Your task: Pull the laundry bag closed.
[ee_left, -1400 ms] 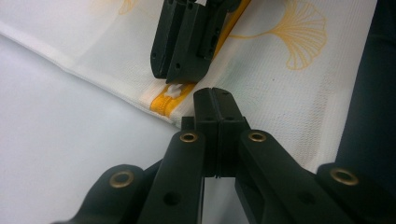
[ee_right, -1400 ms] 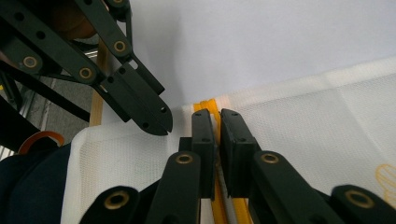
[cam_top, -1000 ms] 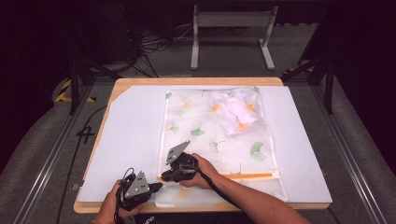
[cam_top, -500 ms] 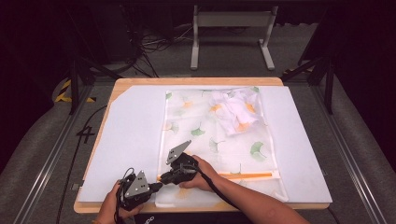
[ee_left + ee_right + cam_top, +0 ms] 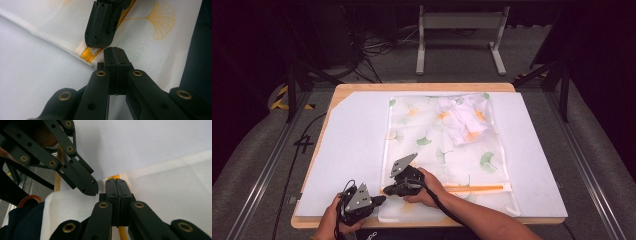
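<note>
A white mesh bag (image 5: 437,145) printed with ginkgo leaves lies flat on the mat, with bundled cloth (image 5: 464,117) inside its far right corner. An orange zipper (image 5: 477,188) runs along its near edge. My right gripper (image 5: 387,191) is shut on the zipper's left end (image 5: 113,177); its jaws (image 5: 118,183) lie along the orange tape. My left gripper (image 5: 379,199) meets it tip to tip, shut on the bag's near left edge (image 5: 115,53). The right gripper (image 5: 98,43) comes in from above in the left gripper view. The left gripper (image 5: 90,190) enters the right gripper view from the upper left.
A white mat (image 5: 352,145) covers the wooden table (image 5: 362,87), with bare room left and right of the bag. Dark floor, cables and a metal stand (image 5: 459,30) lie beyond the far edge. The person's forearms come in over the near edge.
Almost nothing. The right gripper has edged a little toward the left gripper; both remain shut at the bag's near left corner.
</note>
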`<action>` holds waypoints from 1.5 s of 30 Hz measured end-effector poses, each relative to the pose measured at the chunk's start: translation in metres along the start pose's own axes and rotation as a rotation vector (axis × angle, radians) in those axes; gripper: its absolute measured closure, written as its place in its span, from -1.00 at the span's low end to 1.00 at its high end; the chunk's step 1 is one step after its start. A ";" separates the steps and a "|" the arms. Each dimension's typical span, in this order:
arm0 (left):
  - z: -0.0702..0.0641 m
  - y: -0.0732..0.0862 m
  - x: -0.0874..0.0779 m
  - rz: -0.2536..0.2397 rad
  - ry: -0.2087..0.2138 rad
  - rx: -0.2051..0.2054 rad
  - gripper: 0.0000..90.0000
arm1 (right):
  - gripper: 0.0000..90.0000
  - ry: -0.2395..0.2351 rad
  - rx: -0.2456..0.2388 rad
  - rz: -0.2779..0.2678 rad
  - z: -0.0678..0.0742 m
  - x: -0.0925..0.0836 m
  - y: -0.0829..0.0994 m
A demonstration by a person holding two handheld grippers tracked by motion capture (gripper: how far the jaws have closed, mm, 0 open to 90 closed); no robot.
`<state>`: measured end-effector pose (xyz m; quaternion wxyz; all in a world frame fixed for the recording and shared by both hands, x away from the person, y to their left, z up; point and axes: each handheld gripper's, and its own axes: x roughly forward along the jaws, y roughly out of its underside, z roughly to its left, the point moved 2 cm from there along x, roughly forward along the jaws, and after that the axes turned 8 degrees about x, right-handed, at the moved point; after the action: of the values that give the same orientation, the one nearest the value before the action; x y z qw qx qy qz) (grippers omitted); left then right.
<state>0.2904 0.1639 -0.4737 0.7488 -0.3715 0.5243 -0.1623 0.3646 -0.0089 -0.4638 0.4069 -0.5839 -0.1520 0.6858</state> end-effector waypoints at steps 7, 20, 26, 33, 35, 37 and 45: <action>0.002 -0.004 -0.002 0.002 -0.061 0.031 0.96 | 1.00 0.013 -0.031 0.011 0.003 -0.002 -0.003; 0.003 -0.004 0.001 0.043 -0.048 0.016 1.00 | 1.00 0.028 -0.062 0.022 0.006 -0.004 0.000; 0.003 -0.004 0.001 0.038 -0.044 0.009 1.00 | 1.00 0.031 -0.061 0.028 0.006 -0.008 0.003; 0.004 -0.003 0.001 0.037 -0.041 0.002 1.00 | 1.00 0.044 -0.057 0.027 0.003 -0.014 0.008; 0.003 -0.003 0.001 0.037 -0.044 0.003 1.00 | 1.00 0.047 -0.056 0.029 0.003 -0.016 0.009; 0.004 -0.003 0.001 0.035 -0.040 -0.002 1.00 | 1.00 0.051 -0.057 0.033 0.003 -0.017 0.010; 0.005 -0.002 0.001 0.029 -0.032 -0.011 1.00 | 1.00 0.058 -0.081 0.044 0.005 -0.026 0.010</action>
<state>0.2953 0.1638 -0.4716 0.7574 -0.3704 0.5184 -0.1428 0.3558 -0.0335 -0.4516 0.3720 -0.6226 -0.1548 0.6708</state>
